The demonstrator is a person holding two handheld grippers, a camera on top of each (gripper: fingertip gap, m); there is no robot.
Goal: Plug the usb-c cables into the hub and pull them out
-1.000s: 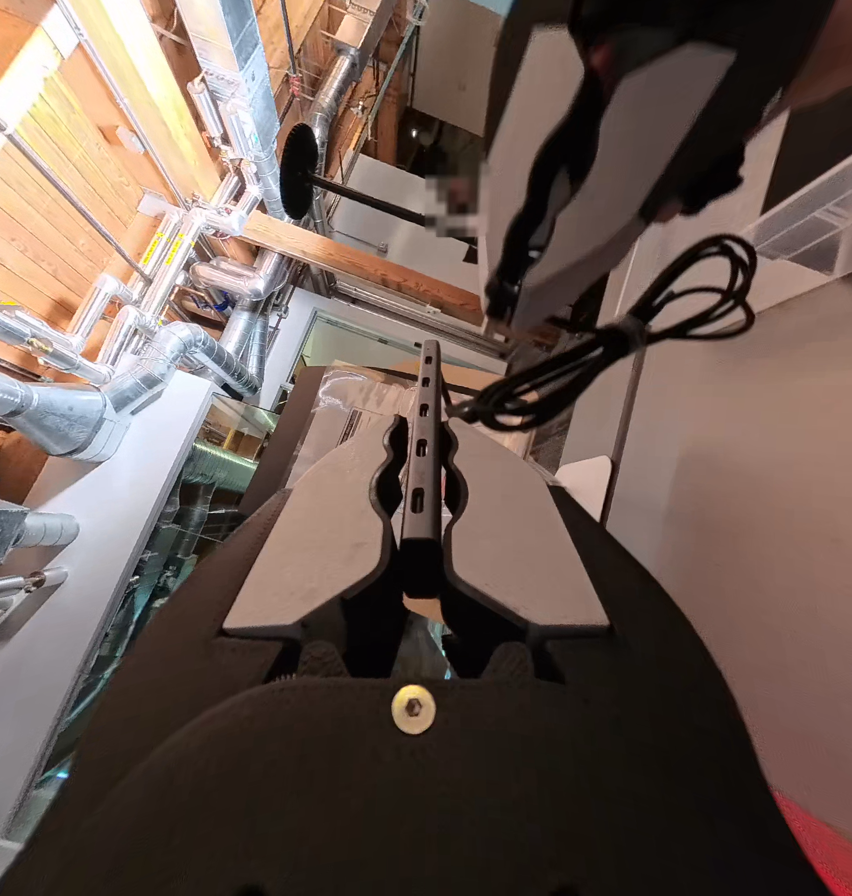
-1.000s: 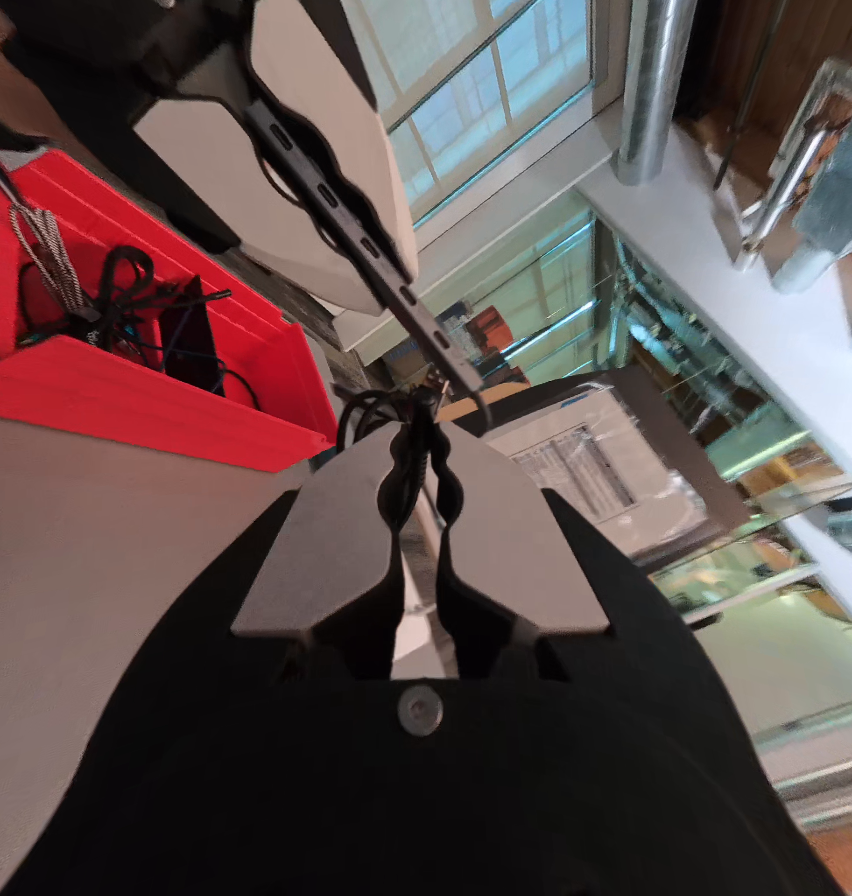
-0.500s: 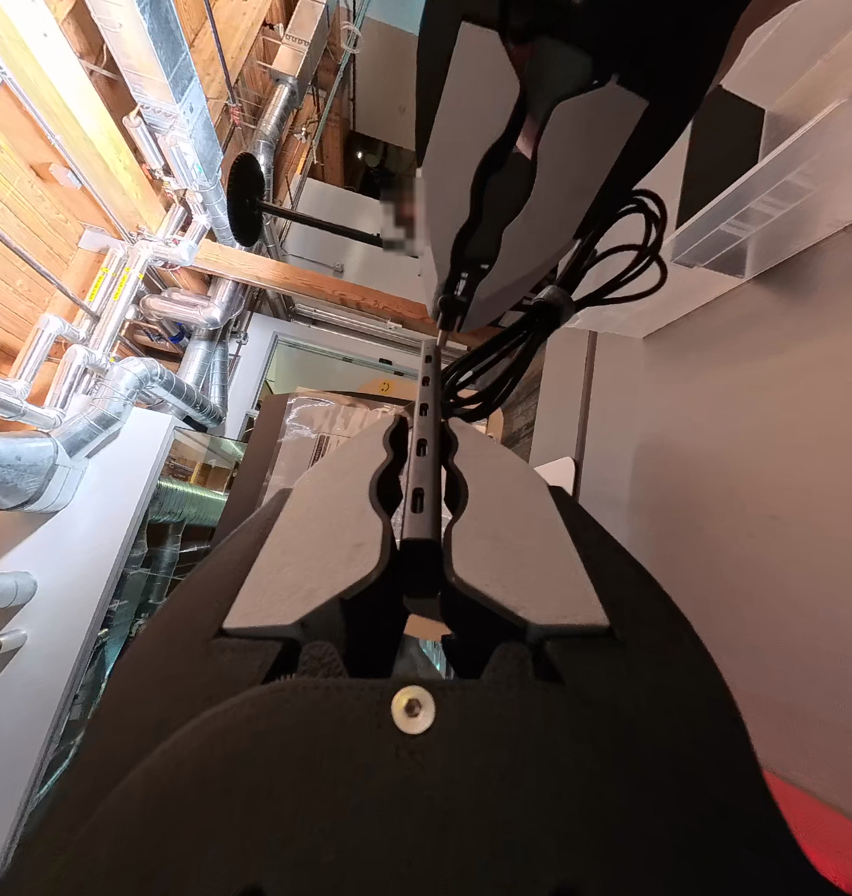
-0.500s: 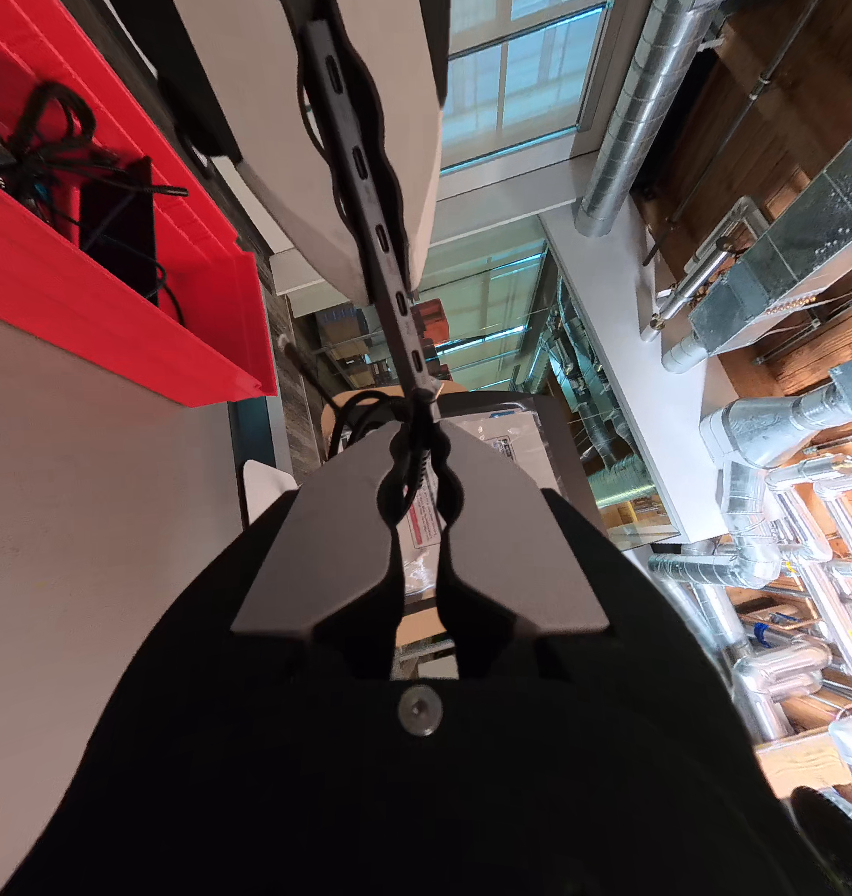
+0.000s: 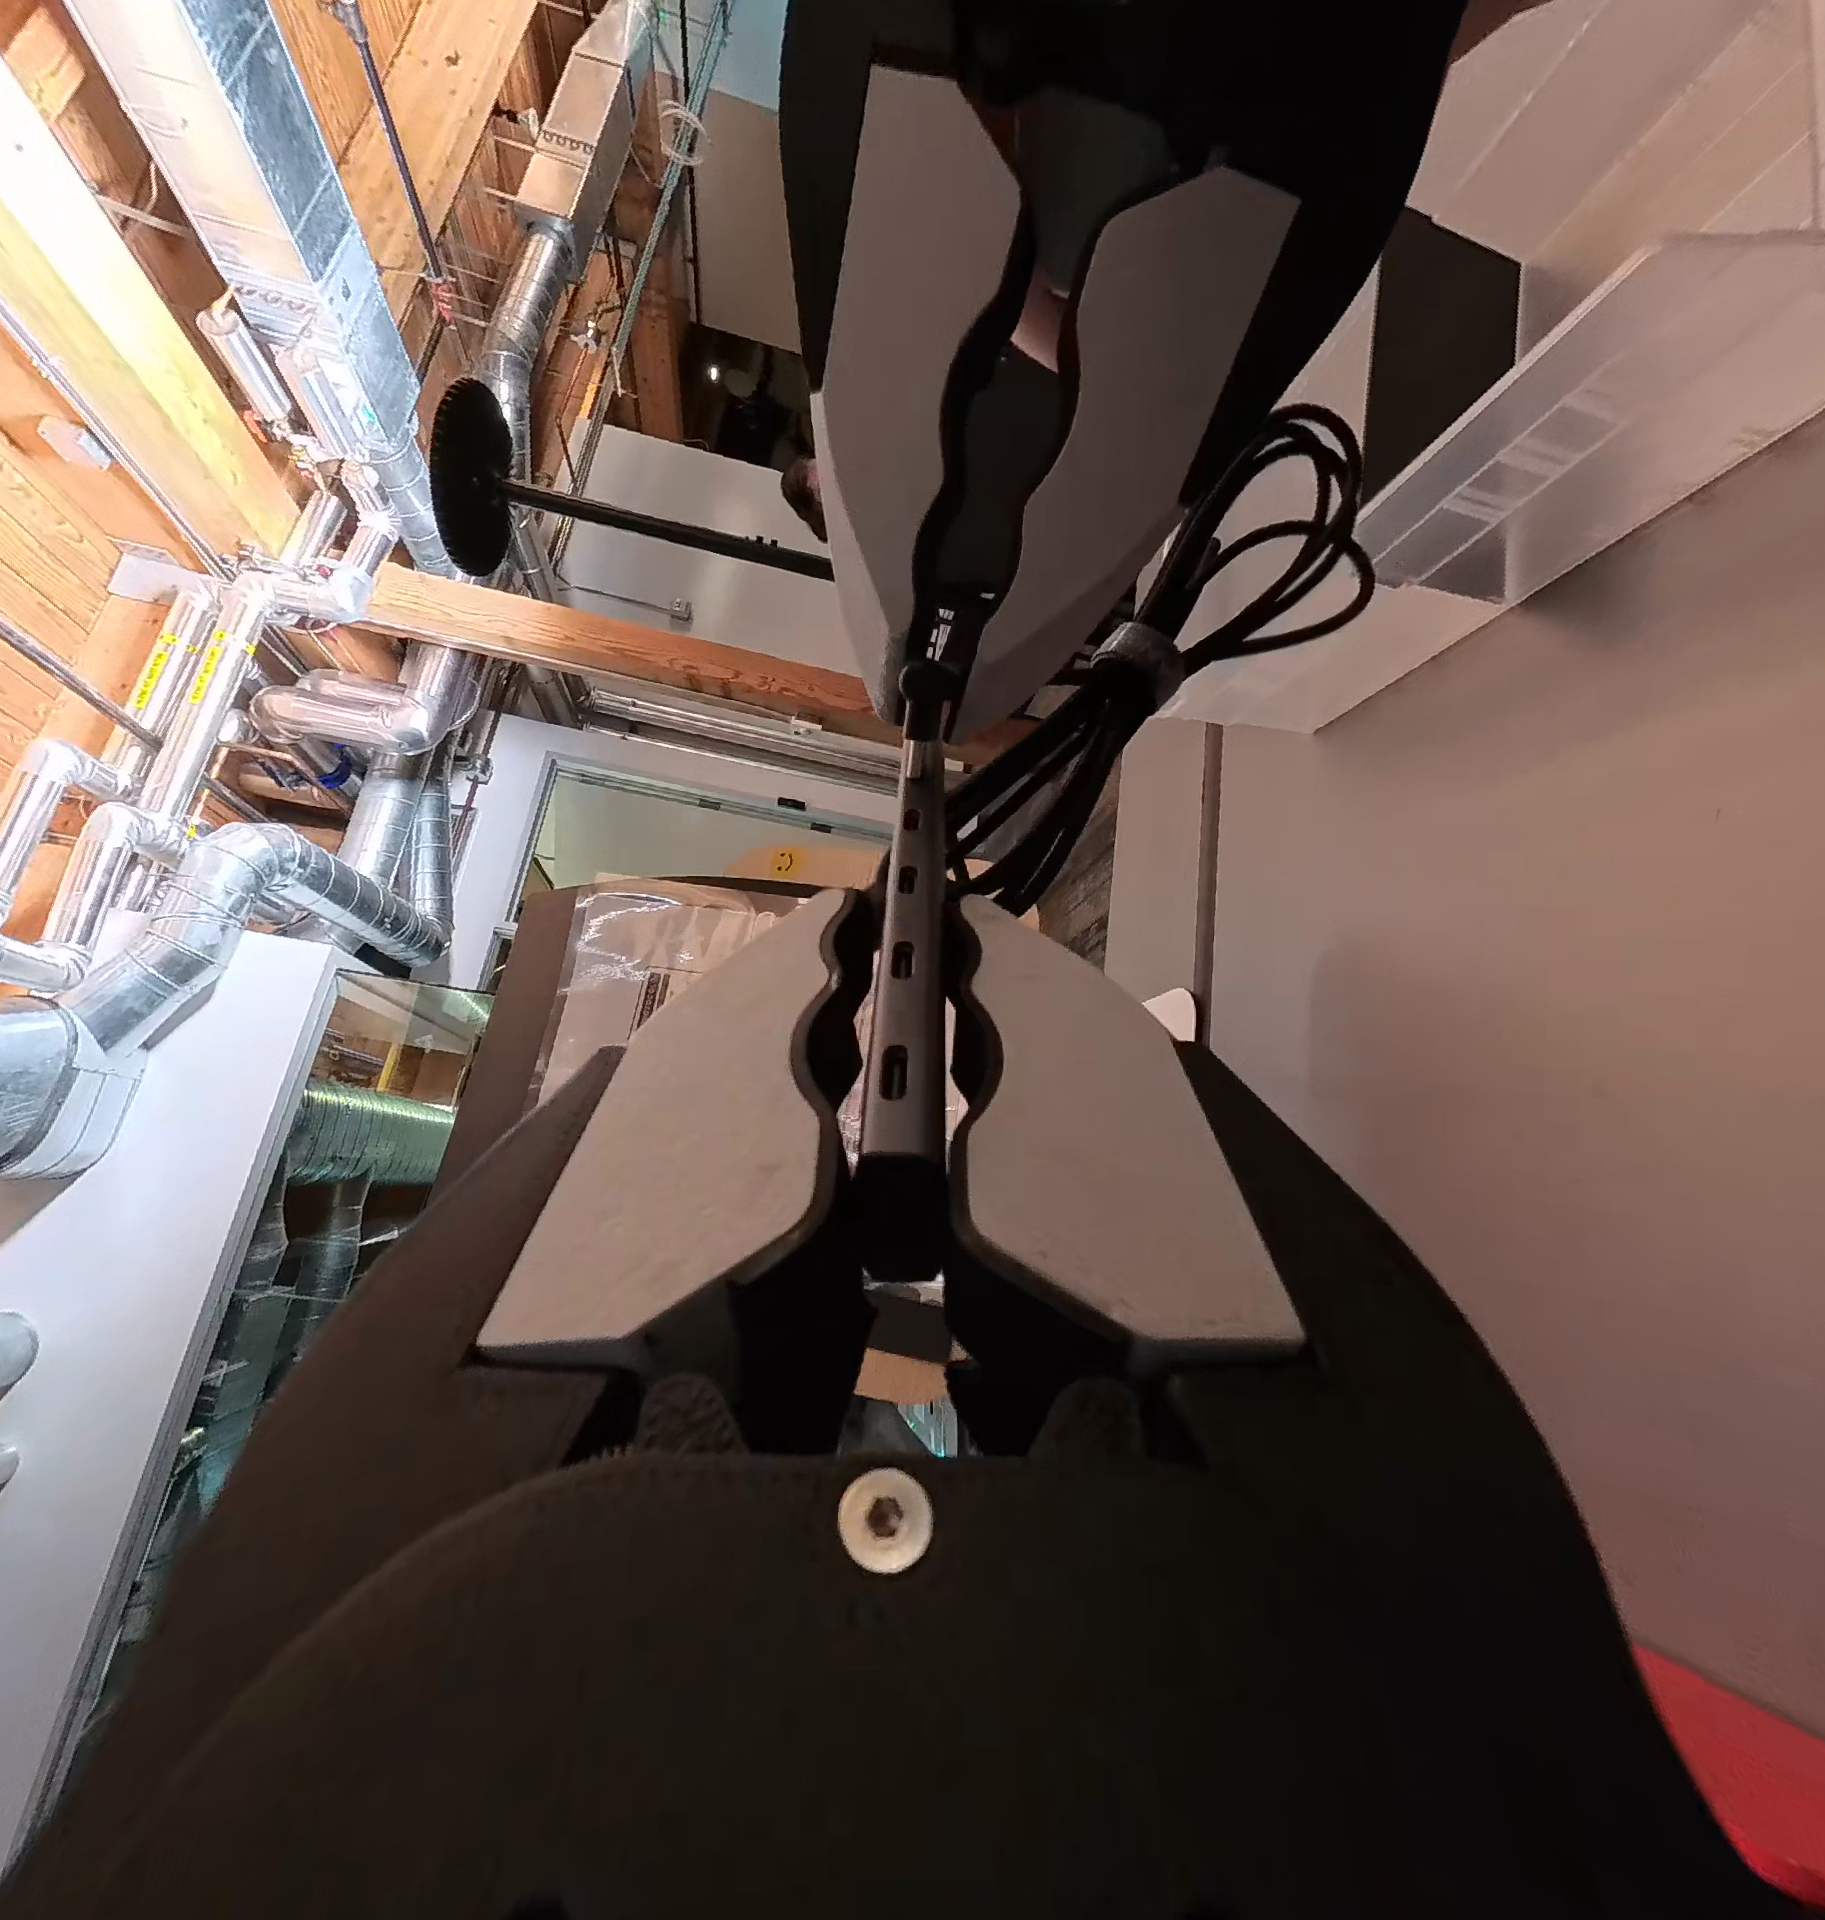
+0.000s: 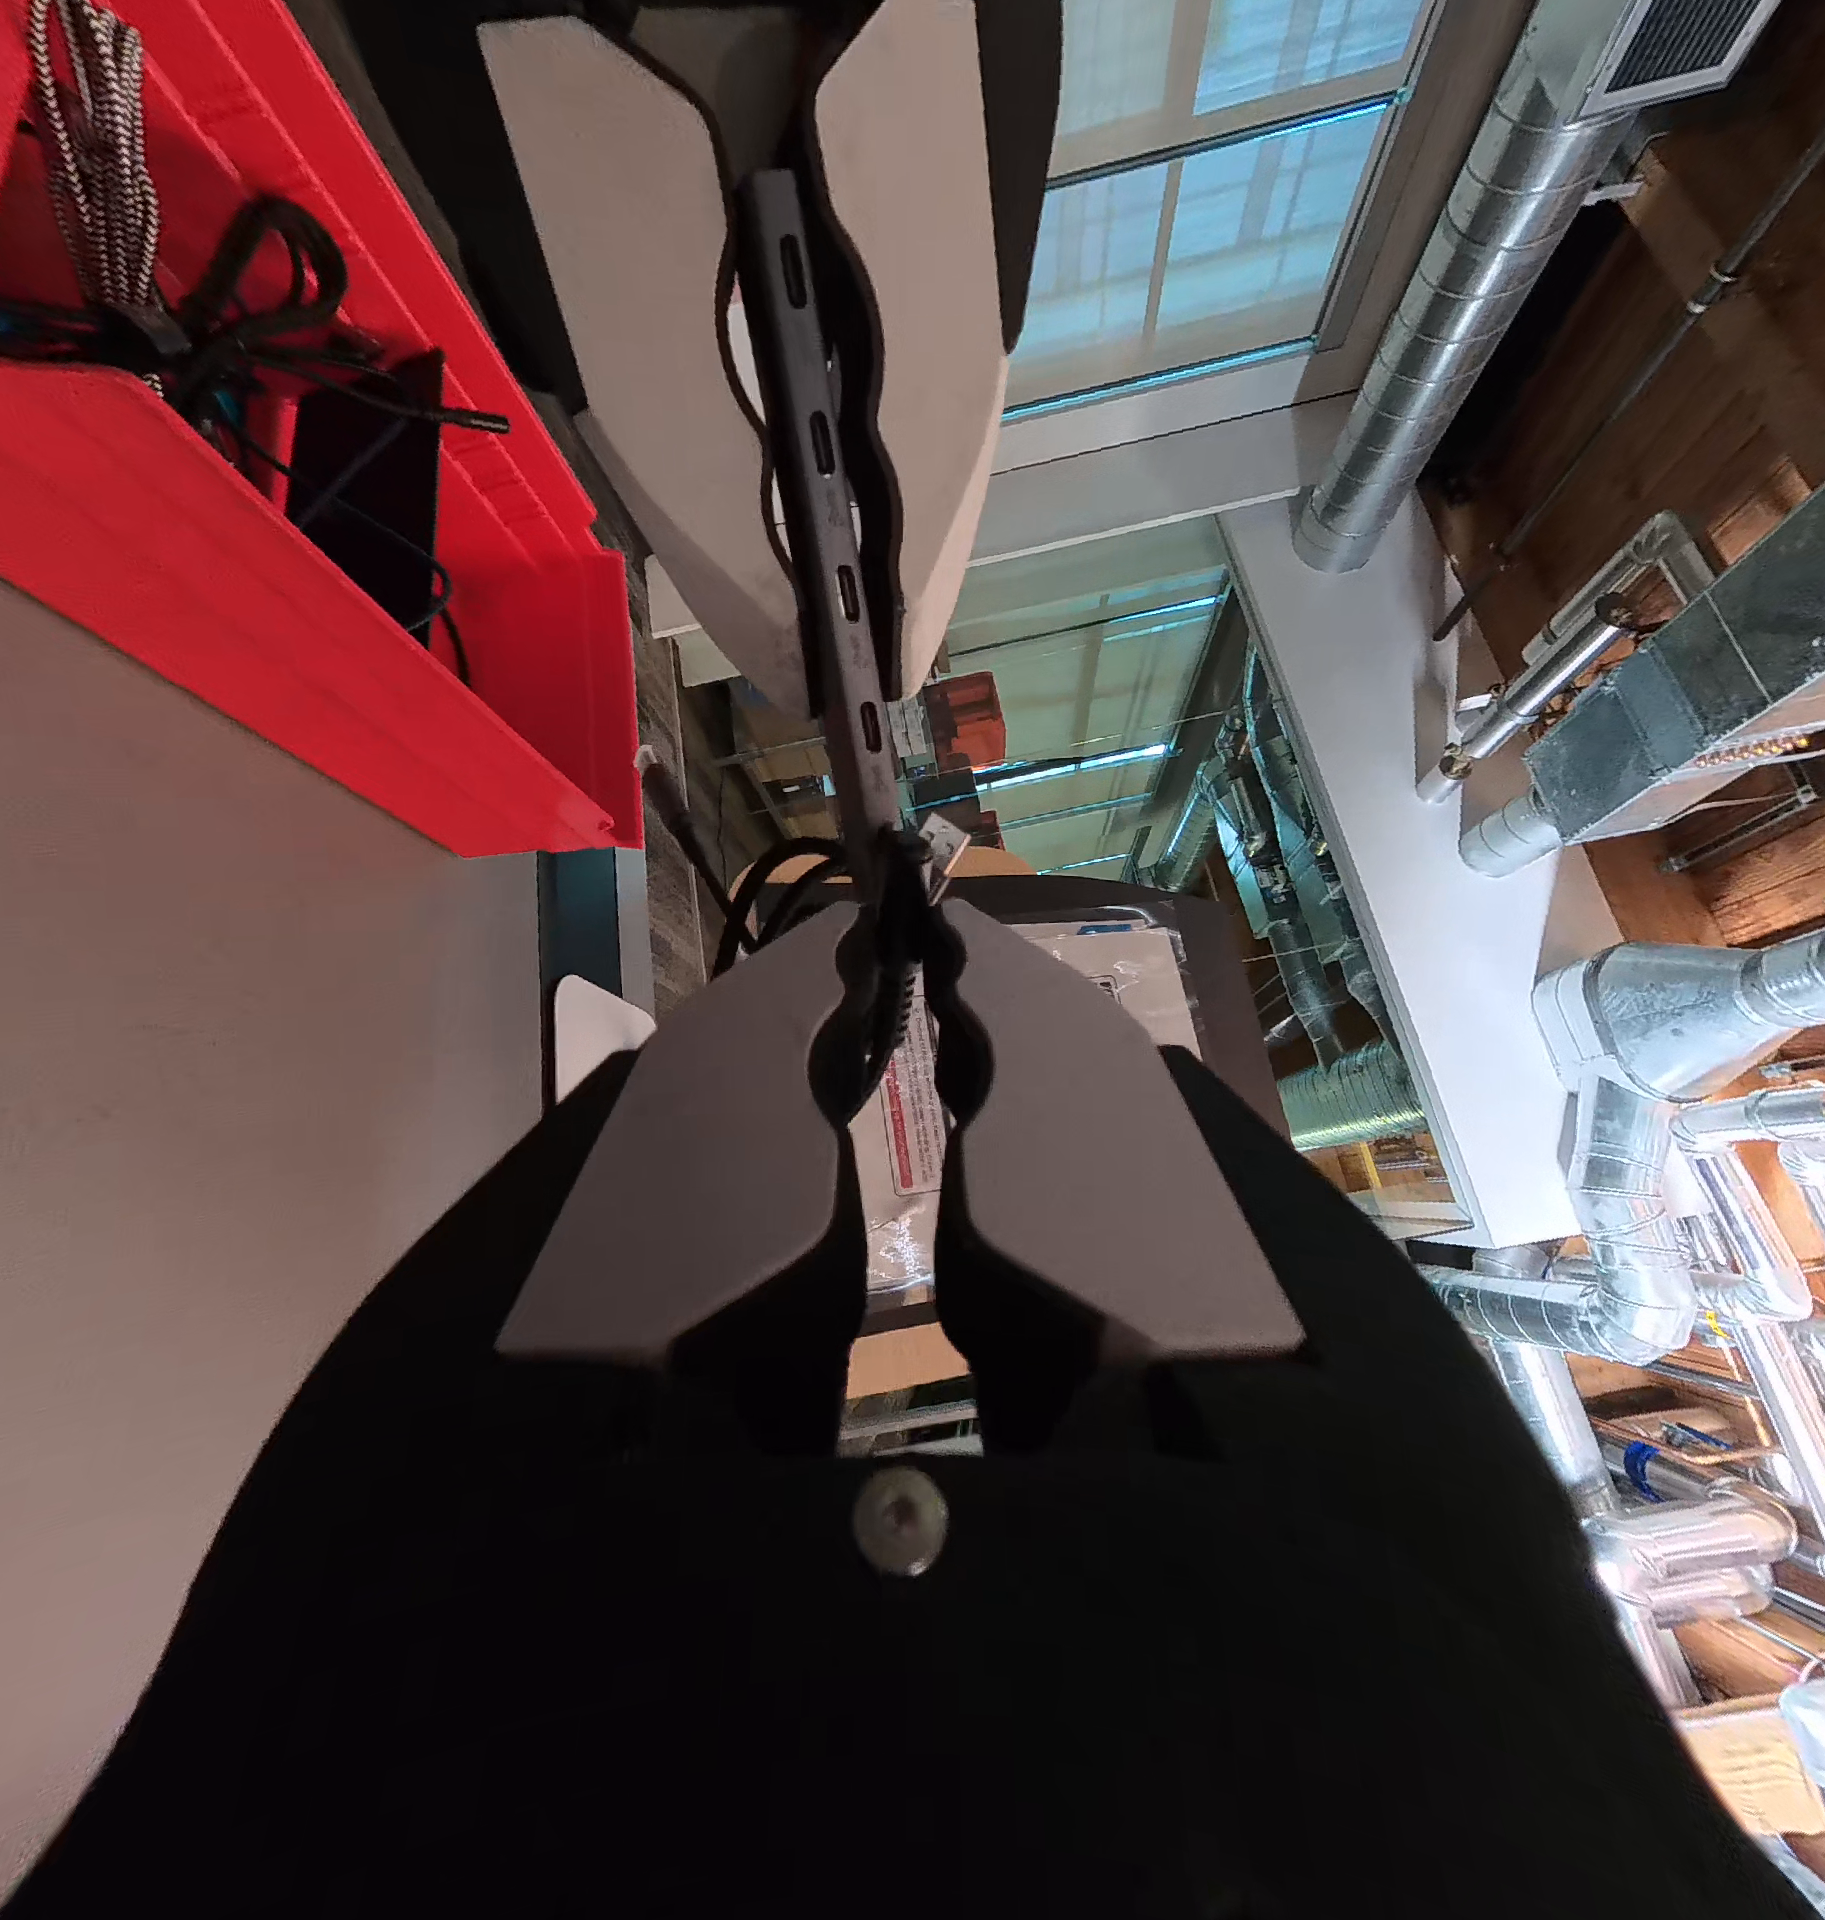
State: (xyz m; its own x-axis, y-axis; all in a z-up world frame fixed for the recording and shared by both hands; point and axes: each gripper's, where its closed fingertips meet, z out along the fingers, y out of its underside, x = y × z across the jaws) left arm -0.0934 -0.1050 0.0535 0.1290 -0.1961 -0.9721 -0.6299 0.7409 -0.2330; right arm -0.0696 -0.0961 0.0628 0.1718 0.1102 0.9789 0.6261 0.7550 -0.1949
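Left gripper [image 5: 903,997] is clamped on the hub [image 5: 900,1023], a dark slim bar running up the frame centre with its row of ports facing the camera; right gripper [image 6: 892,940] is pinched on the usb-c cable [image 6: 887,997] plug, nose at the hub's far end. In the left wrist view the metal plug tip [image 5: 918,750] sits at the end port, upper centre, but seating depth I cannot tell. Coiled slack [image 5: 1214,623] hangs upper right; judging by the empty ports, the other insertions and all pull-outs remain.

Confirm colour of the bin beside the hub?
Red bin, clearest in the right wrist view, left of the dark grey hub.
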